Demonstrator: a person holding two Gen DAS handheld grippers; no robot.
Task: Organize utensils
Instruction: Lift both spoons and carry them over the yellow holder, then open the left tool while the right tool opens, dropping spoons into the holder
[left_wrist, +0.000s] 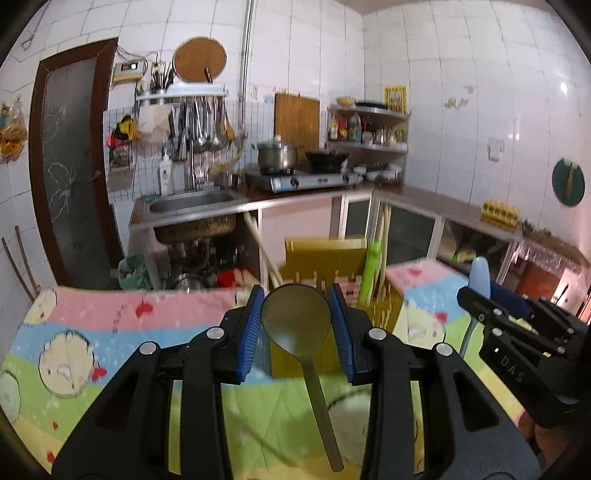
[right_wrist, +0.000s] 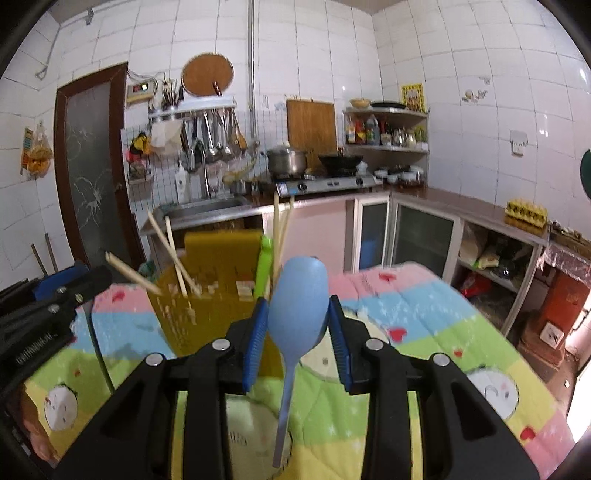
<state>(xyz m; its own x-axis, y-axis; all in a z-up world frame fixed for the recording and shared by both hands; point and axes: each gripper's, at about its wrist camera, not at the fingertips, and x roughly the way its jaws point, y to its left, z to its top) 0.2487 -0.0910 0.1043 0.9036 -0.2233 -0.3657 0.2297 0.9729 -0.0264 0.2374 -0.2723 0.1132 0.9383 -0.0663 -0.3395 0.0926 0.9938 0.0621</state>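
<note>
Spoons held bowl-up, one in each hand-held gripper, before a yellow utensil holder (right_wrist: 207, 291). Left hand-held gripper (left_wrist: 295, 314): jaws narrowed on the bowl of an olive-green spoon (left_wrist: 295, 317), whose handle hangs toward 6 o'clock, slightly tilted to 5. Right hand-held gripper (right_wrist: 298, 325): jaws clamped on the bowl of a pale blue spoon (right_wrist: 299, 306) with a grey handle, long axis likewise near vertical, running 12 to 6.

Holder position: at 12 o'clock, just beyond the fingertips, in the left wrist view (left_wrist: 325, 258); at 10 to 11 o'clock in the right wrist view, so the left arm appears the nearer and better aligned. Holder stands on a bench covered by a pastel cartoon cloth (right_wrist: 424, 314). It is slotted, with a raised back panel, and already carries several pale chopsticks (right_wrist: 173, 251) leaning outward and a light green utensil (right_wrist: 264, 266) upright at its right side.

Judgement: insertion probably requires lowering each spoon handle-first into a free slot.
</note>
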